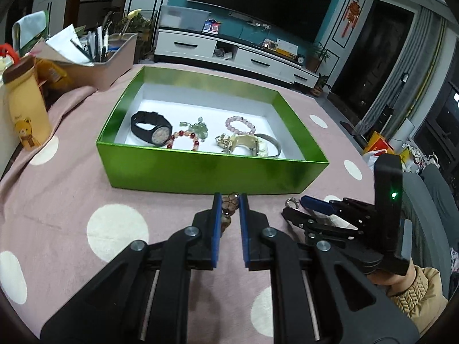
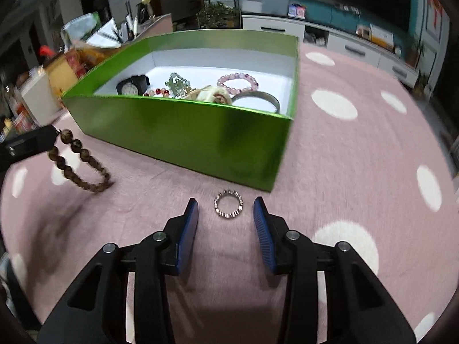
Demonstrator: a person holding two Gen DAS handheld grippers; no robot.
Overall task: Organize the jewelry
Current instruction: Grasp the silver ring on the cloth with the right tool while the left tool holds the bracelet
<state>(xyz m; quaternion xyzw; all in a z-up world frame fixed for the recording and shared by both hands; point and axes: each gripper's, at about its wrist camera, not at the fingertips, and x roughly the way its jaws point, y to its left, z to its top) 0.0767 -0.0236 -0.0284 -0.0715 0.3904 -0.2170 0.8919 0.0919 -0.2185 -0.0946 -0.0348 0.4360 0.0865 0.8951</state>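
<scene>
My left gripper point(image 1: 230, 198) is shut on a brown bead bracelet point(image 1: 231, 203), just in front of the green box point(image 1: 212, 172). In the right wrist view the bracelet point(image 2: 77, 163) hangs from the left gripper point(image 2: 56, 135) above the pink dotted cloth. My right gripper point(image 2: 226, 200) is open, its blue pads on either side of a small sparkly ring point(image 2: 228, 204) that lies on the cloth near the box corner point(image 2: 269, 172). The pads do not touch it. The box holds a black watch point(image 1: 152, 129), a red bead bracelet point(image 1: 183, 140), a pink bead bracelet point(image 1: 241, 124) and a silver bangle point(image 1: 271, 143).
A beige bear-print bottle point(image 1: 27, 109) and a pink organiser with pens point(image 1: 94, 57) stand at the table's far left. The dotted cloth point(image 2: 358, 157) lies bare to the right of the box. A person's hand in a tan sleeve point(image 1: 416, 289) holds the right gripper point(image 1: 299, 207).
</scene>
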